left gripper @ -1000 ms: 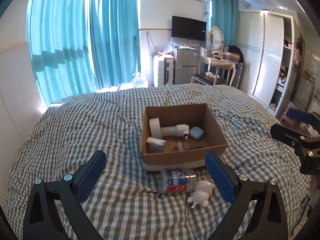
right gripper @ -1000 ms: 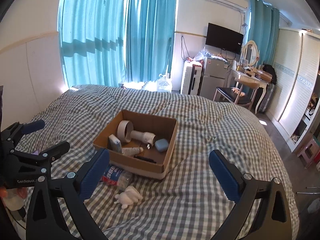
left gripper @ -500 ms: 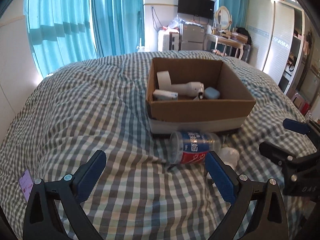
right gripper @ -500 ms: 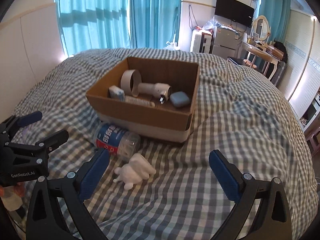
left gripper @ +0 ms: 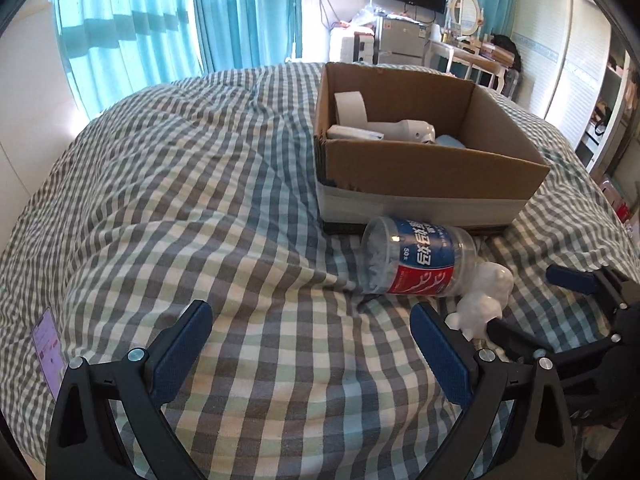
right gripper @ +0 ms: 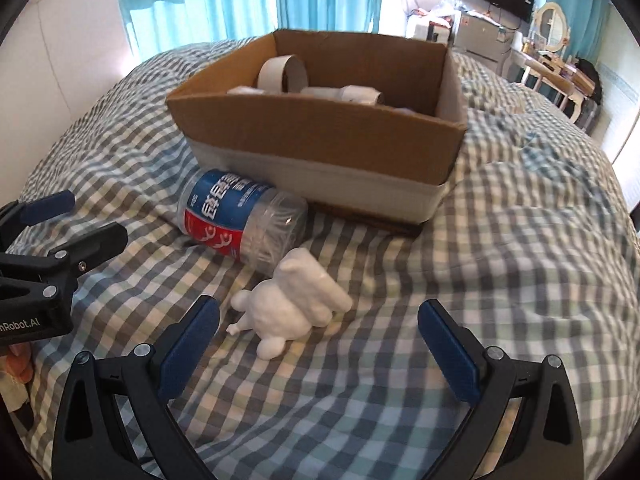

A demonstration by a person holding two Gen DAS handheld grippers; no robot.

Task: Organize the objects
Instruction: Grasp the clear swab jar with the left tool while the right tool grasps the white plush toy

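The right gripper [right gripper: 318, 334] hangs low over the bed [right gripper: 520, 280] with its jaws spread wide and nothing between them. The white figurine [right gripper: 290, 306] lies just in front of its left pad, on its side on the checked cover. The left gripper [left gripper: 310, 346] is also wide and empty, and it points at bare cover in front of the plastic bottle [left gripper: 412, 260].

I take the cardboard box [right gripper: 320, 136] as the landmark. The bottle lies on its side against the front wall of the box, and the figurine touches the bottle on the side away from the box. A tape roll [right gripper: 282, 74] and some white things are already inside the box, so I judge these two are what is left to put in.

What could go wrong: the figurine is off-centre between the right pads, so a closing pad may push it away instead of catching it. Its shape is uneven, so it may turn in the grip. The bottle is round and can roll on the soft cover if it is bumped. The two grippers are near each other in front of the box and may collide.

There is open cover to the right of the box and in front of it. The front wall of the box is high, so anything carried must rise over its edge.
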